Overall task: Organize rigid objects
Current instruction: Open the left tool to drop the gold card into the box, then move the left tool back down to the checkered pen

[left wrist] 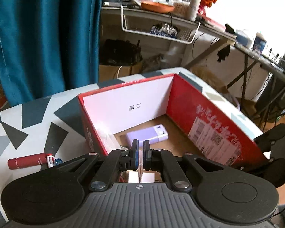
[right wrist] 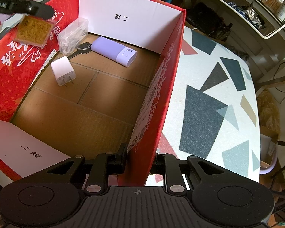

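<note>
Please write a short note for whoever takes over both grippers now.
Left gripper: shut on a flat clear case with a brown pad, near the left wall of the red box.
Right gripper: shut on the box's right wall.
Done: power bank, white charger, cable case are inside.
Left: drop the clear case in; red tube lies on the table.

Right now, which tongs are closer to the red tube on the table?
Left. The left tongs, holding a brown square, hang over the box wall beside the red tube. The right tongs grip the opposite wall, across the box.
</note>
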`<action>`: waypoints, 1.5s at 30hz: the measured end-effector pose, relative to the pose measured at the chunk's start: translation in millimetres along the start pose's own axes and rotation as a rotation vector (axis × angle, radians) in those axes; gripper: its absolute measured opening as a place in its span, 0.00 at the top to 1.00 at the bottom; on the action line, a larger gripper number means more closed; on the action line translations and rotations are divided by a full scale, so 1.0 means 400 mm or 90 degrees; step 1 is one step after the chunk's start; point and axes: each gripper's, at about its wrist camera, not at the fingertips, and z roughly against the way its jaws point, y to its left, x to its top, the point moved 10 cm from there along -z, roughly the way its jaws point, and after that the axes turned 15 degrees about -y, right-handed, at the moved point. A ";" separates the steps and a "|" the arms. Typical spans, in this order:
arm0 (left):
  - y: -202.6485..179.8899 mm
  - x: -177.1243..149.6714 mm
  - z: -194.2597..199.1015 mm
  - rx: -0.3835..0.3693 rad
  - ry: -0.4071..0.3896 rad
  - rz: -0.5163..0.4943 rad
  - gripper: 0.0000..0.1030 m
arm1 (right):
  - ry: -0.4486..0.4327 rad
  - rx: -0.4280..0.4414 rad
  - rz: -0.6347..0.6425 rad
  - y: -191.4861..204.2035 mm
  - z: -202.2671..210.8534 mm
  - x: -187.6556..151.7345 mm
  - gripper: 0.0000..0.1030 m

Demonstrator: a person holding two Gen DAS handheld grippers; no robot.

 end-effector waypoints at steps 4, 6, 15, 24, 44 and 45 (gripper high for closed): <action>0.010 -0.016 -0.015 0.014 0.016 -0.019 0.95 | 0.000 0.002 -0.004 -0.001 0.001 0.000 0.82; 0.014 -0.021 -0.019 0.014 0.021 -0.022 0.95 | 0.001 0.002 -0.003 -0.001 0.001 0.000 0.82; 0.028 -0.017 -0.012 0.017 0.017 -0.022 0.94 | 0.002 0.002 -0.004 0.000 0.001 0.000 0.82; 0.071 0.025 0.058 0.013 -0.036 0.003 0.89 | 0.002 0.002 -0.006 0.000 0.002 0.000 0.82; 0.180 -0.115 0.044 0.116 0.016 -0.046 0.78 | 0.001 0.001 -0.008 0.000 0.003 0.000 0.82; 0.182 -0.124 0.036 0.123 0.020 -0.050 0.78 | 0.002 0.001 -0.008 0.000 0.003 0.000 0.82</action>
